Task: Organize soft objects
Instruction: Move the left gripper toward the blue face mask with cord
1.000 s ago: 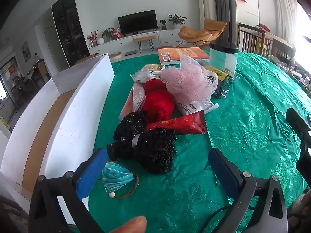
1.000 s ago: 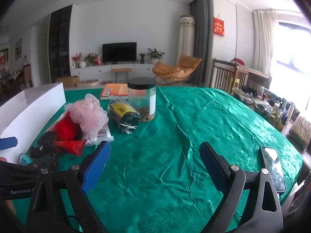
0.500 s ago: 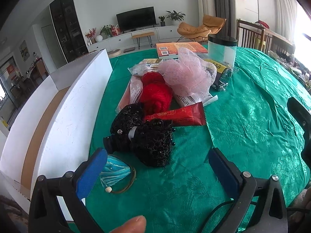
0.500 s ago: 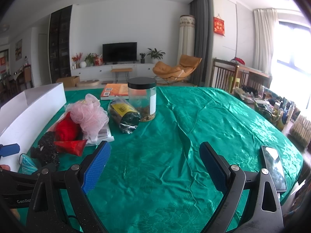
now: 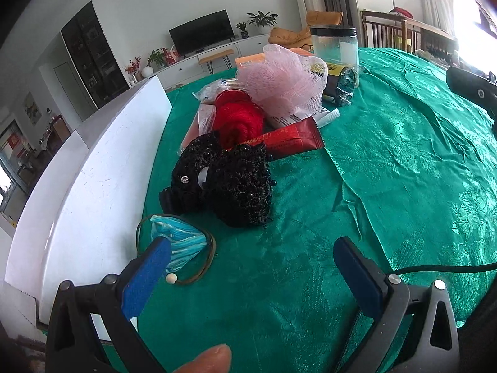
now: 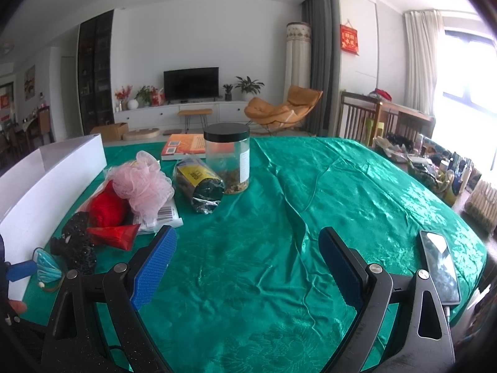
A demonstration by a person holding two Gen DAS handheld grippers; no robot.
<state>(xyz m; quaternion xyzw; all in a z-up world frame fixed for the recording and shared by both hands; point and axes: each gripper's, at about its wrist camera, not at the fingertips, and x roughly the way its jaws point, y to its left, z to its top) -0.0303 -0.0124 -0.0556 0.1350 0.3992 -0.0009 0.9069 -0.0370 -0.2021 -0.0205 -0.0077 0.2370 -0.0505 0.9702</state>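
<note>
**Daylight from the right, fisheye bending at the rims**

Both views are bright and lit by daylight. In the right wrist view the window at the far right is blown out to white, and its curtain glows. The light rakes across the green tablecloth, leaving shiny highlights on its folds and soft, shallow shadows in the creases. The phone screen mirrors the bright room. In the left wrist view the top right corner is washed out, and the white box wall looks evenly lit. Straight lines bow strongly towards the edges, and black vignette fills the corners. Nearby things are sharp; the far room is slightly soft.
</note>
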